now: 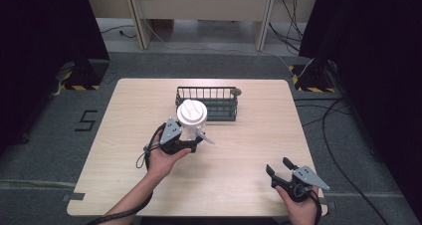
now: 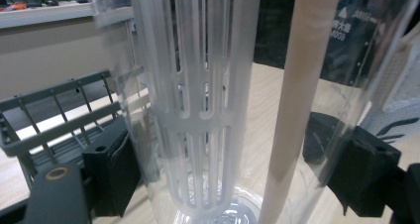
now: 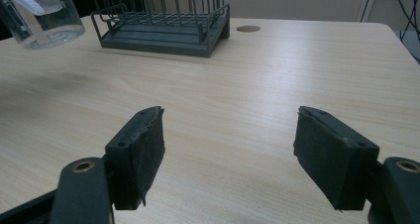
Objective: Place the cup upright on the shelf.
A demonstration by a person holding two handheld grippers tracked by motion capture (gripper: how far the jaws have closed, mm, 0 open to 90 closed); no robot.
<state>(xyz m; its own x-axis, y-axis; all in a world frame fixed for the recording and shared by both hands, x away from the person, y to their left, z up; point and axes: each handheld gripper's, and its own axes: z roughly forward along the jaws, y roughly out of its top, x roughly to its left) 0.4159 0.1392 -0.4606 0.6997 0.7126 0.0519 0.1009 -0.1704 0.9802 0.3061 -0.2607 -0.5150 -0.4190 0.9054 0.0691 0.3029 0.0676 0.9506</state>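
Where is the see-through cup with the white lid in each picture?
High view: the cup is mid-table, clamped in the left gripper, just in front of the dark wire basket.
Left gripper view: the cup is up close between the jaws.
Right gripper view: its bottom is at the top left corner.
Shared landmark: the basket.

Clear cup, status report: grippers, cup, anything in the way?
Left gripper shut on clear cup, held off the table. Right gripper open, empty. Wire basket just beyond cup.

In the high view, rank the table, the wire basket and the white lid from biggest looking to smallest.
1. Table.
2. Basket.
3. Lid, on the clear cup held in the left gripper; raised nearer the camera, yet smallest.
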